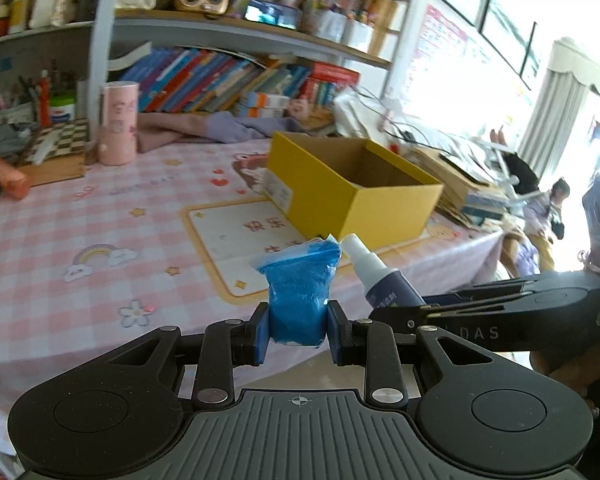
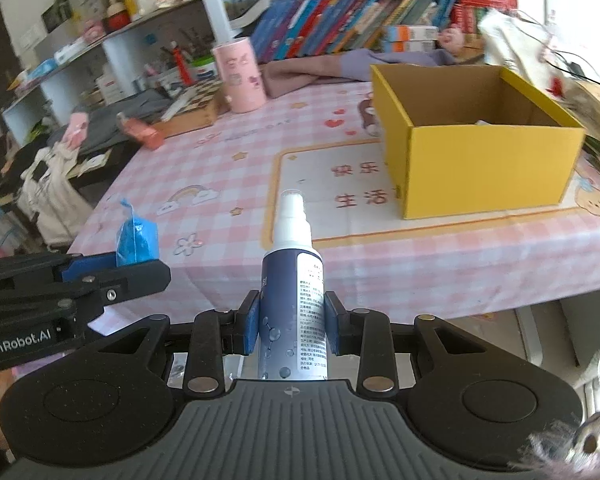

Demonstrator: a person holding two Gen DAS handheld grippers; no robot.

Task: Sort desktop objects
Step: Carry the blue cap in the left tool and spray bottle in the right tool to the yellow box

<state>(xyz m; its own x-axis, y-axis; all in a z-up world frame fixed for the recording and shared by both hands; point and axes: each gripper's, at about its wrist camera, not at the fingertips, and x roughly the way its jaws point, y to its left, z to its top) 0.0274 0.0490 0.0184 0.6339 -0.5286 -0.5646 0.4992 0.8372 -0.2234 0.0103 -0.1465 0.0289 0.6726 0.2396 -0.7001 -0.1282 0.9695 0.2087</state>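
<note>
Holding a blue packet [image 1: 298,296], the left gripper [image 1: 298,330] has both pads pressed against its lower half, short of the yellow box [image 1: 363,208] and off the near table edge. The right gripper [image 2: 291,320] is clamped on a spray bottle [image 2: 292,300], nozzle up and aimed toward that box. Box stands open on the pink checked tablecloth [image 2: 228,168]; a pink canister [image 2: 240,80] stands well beyond the box's left side.

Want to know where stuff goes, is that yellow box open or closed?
Open. The yellow box has no lid on it, and both views look down past its rim onto the brown inner walls.
</note>
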